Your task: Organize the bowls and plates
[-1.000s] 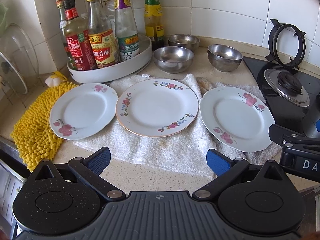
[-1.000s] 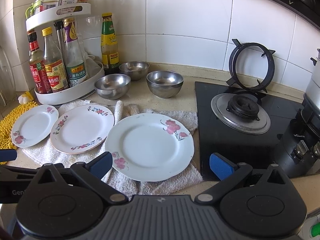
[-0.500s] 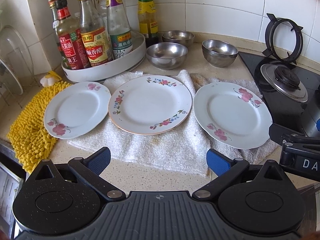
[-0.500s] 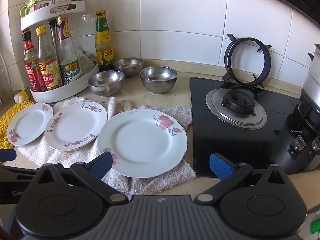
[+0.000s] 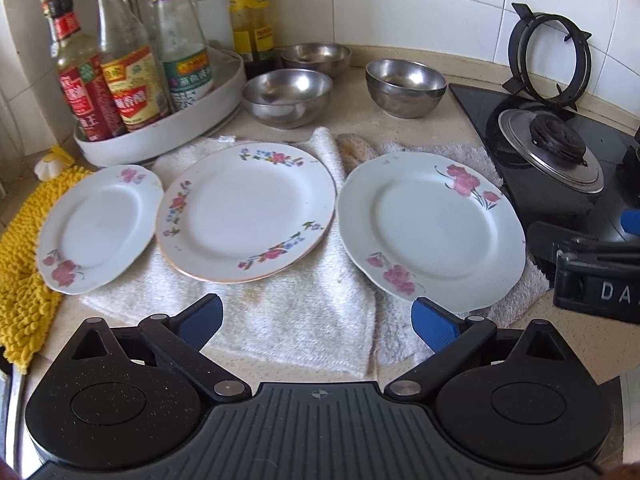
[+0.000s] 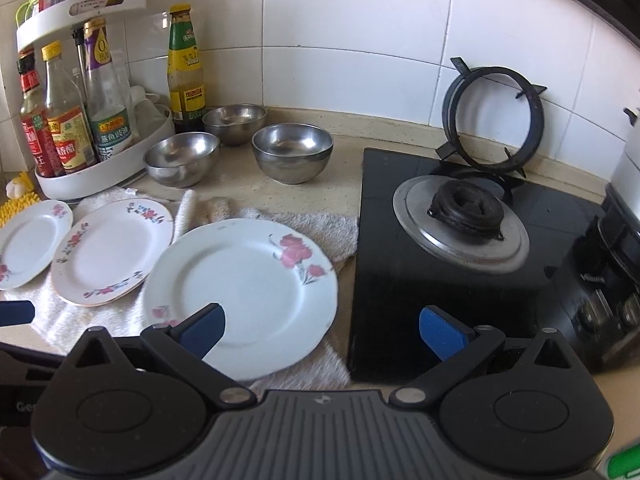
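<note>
Three white flowered plates lie in a row on a white towel (image 5: 304,320): a small left plate (image 5: 96,228), a middle plate (image 5: 246,212) and a right plate (image 5: 430,228) (image 6: 240,292). Three steel bowls stand behind them: one on the left (image 5: 286,96) (image 6: 182,160), one at the back (image 5: 316,56) (image 6: 234,122) and one on the right (image 5: 404,86) (image 6: 292,156). My left gripper (image 5: 316,322) is open above the towel's front edge. My right gripper (image 6: 322,330) is open, with its left finger over the right plate's front rim.
A white turntable rack (image 5: 168,132) of sauce bottles stands at the back left, with a yellow-capped bottle (image 6: 185,64) beside it. A black gas hob (image 6: 452,264) with a burner and a leaning pan support (image 6: 494,120) fills the right. A yellow chenille mat (image 5: 24,272) lies at the left.
Both grippers have moved forward and lower towards the plates, which now look larger. The right gripper's left finger has come over the right plate's rim. Nothing on the counter has moved.
</note>
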Tool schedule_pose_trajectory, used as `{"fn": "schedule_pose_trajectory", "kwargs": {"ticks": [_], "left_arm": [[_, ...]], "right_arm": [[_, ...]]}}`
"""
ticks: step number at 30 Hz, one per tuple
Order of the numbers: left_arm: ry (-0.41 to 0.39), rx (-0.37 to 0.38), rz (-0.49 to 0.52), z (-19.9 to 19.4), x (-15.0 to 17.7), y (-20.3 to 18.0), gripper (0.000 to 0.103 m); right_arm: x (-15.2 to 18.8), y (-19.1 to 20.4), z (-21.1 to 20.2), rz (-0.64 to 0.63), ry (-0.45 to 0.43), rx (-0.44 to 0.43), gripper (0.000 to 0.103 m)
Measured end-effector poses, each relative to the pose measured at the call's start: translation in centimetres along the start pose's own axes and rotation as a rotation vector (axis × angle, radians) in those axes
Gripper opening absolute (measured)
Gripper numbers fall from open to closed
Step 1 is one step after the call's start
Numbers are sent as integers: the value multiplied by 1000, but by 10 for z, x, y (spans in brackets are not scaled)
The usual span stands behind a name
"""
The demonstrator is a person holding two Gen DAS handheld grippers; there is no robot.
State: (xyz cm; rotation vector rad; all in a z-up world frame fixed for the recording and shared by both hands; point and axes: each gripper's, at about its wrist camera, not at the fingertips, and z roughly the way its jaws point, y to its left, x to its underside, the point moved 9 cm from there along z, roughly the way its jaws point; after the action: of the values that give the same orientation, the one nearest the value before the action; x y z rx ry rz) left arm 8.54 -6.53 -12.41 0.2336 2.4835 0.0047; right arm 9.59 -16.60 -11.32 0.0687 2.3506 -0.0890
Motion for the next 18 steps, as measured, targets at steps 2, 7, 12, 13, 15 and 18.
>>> {"fn": "schedule_pose_trajectory", "kwargs": {"ticks": [2,7,12,13,15,18], "left_arm": [[19,8,5,8,-1,-5,102],[64,39,0,30,-2,-15,102],[107,69,1,49,-4,-26,100],[107,79,-6,52,-6,-28,100],[108,88,-16,58,-11,-31,99],[116,132,-37,66,-16,-34,93]], "right_arm": [[-4,-5,13,-26,14,-6,103],[-14,-11,45,-69,49,-64,103],[-22,-5,75,-130,89,-144,96],[-23,-4,80,-139,96,-158,95],[-24,-3,90,-146,114,-199,90],[-26,1,101,-157,146,-277,84]]}}
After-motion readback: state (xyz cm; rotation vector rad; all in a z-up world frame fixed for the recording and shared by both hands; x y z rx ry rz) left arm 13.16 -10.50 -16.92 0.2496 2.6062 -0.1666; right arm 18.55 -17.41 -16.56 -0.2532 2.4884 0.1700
